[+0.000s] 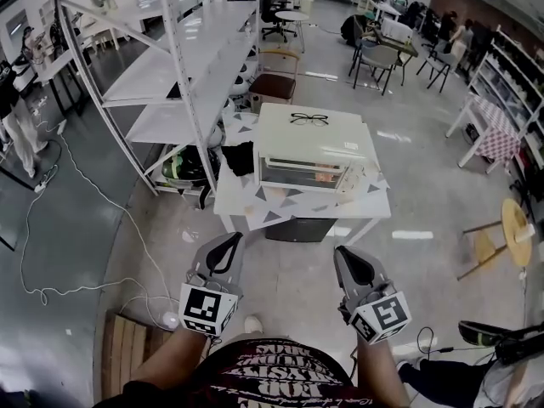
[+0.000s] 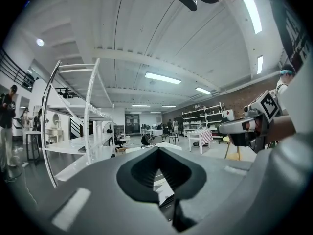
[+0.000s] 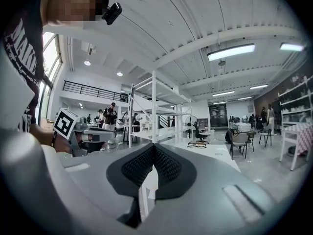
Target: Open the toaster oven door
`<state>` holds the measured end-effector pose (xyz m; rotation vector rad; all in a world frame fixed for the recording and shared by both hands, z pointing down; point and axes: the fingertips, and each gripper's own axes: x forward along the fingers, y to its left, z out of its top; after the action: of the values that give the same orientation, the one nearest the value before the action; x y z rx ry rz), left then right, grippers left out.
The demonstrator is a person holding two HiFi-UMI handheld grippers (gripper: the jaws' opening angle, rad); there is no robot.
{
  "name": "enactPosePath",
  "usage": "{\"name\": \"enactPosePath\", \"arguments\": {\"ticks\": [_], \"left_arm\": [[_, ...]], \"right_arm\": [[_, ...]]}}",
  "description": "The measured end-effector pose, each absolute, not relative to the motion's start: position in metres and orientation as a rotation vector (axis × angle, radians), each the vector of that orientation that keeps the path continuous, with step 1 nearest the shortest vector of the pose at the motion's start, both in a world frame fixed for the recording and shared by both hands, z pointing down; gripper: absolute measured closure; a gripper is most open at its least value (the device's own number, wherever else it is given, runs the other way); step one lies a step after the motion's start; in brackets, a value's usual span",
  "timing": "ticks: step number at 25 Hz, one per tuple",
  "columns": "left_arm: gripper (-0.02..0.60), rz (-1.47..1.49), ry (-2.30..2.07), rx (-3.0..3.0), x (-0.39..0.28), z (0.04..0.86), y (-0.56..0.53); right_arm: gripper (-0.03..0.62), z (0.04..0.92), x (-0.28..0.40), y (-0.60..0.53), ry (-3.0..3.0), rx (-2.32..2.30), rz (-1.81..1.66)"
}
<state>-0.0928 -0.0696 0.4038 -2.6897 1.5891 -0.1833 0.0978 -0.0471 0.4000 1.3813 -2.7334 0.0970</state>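
Seen from overhead, the toaster oven (image 1: pixel 313 138) shows mostly its top. Its door (image 1: pixel 299 172) is squeezed into a thin strip, too small to tell a handle on it. Something orange (image 1: pixel 325 177) sits behind the glass, perhaps food; I can't make it out. A black lump (image 1: pixel 240 158) at the left edge of the counter (image 1: pixel 255 206) is unreadable, and a dark box (image 1: pixel 297 229) beneath is half hidden by the top. In each gripper view the body of the left claw (image 2: pixel 157 153) or right claw (image 3: pixel 152 151) blocks nearly all of the counter. The person's forearms (image 1: pixel 170 359) are cut off by the head view's bottom edge.
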Motion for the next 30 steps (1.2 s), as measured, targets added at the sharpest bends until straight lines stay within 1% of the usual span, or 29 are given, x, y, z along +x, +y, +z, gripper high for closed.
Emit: {"name": "enactPosePath", "arguments": {"ticks": [16, 30], "left_arm": [[0.581, -0.187, 1.494, -2.758, -0.124, 0.418, -0.128], [0.581, -0.217, 1.469, -2.809, -0.133, 0.436, -0.132]], "right_arm": [[0.568, 0.408, 0.058, -0.094, -2.664, 1.407, 0.084], [0.568, 0.41, 0.077, -0.099, -2.606, 1.515, 0.1]]}}
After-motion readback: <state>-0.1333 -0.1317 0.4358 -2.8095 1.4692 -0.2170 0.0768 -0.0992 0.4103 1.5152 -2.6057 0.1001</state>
